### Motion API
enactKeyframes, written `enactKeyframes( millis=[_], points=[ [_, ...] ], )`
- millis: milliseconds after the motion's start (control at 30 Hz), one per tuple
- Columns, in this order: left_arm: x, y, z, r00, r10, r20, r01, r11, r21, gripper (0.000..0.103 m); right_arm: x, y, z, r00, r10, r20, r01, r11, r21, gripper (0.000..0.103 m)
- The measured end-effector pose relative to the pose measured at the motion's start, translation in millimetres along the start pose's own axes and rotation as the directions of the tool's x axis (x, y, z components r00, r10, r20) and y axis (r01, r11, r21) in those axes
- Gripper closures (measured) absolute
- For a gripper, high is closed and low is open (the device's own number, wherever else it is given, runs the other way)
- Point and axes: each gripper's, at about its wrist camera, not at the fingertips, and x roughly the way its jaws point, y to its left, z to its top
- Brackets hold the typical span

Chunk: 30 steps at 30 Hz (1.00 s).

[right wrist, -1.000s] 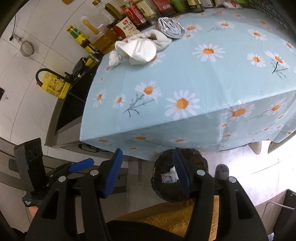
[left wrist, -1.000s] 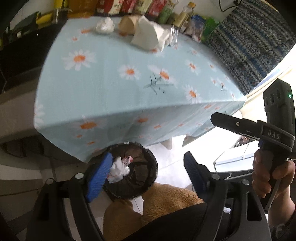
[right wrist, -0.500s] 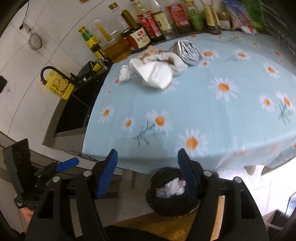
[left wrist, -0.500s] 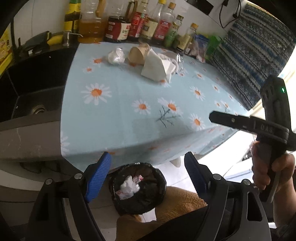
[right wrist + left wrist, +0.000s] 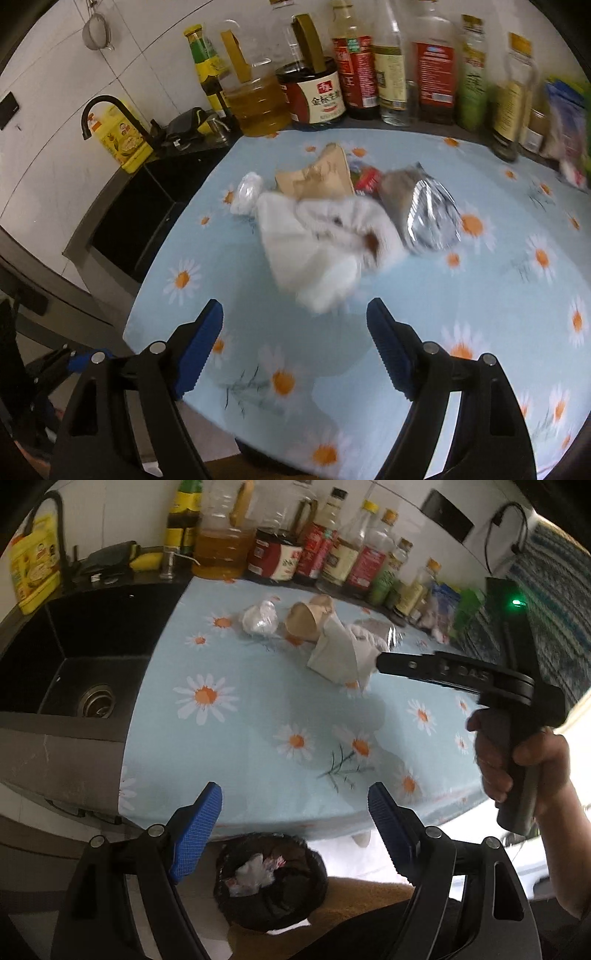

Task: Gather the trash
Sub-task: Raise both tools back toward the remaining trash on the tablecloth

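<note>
The right gripper, jaws spread wide and empty, faces the crumpled white paper wad at twelve o'clock, its long axis running ten to four. The left gripper, also spread and empty, hangs back over the bin, so the right is nearer. Open floral tablecloth lies before the wad; a foil pouch crowds its two o'clock side.
</note>
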Motion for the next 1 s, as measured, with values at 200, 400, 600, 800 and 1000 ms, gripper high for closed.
enactKeyframes(
  millis=[200,400,600,800,1000],
  points=[
    [-1.3,4.1,-3.2,0.999,0.034,0.009,-0.033,0.996,-0.082,0.024,23.0,7.8,14.2,1.0,-0.024,-0.016,0.022,0.99,-0.141,0.018],
    [8.6,7.4,-1.7,0.998,0.063,-0.021,-0.065,0.994,-0.092,0.024,37.3,4.6,18.0,0.999,-0.052,0.004,0.051,0.983,-0.178,0.02],
    [11.9,5.1,1.7,0.998,0.054,-0.04,-0.057,0.995,-0.079,0.024,46.5,4.4,11.8,0.996,-0.088,0.001,0.086,0.971,-0.223,0.04],
    [17.3,6.4,4.0,0.996,0.045,-0.071,-0.047,0.998,-0.031,0.024,39.4,-3.1,3.6,0.999,-0.039,0.013,0.04,0.987,-0.158,0.043],
    [23.4,10.0,10.5,0.997,0.007,-0.081,-0.007,1.0,-0.003,0.024,20.3,2.2,-0.6,0.999,-0.031,0.033,0.035,0.992,-0.124,0.055]
  ],
)
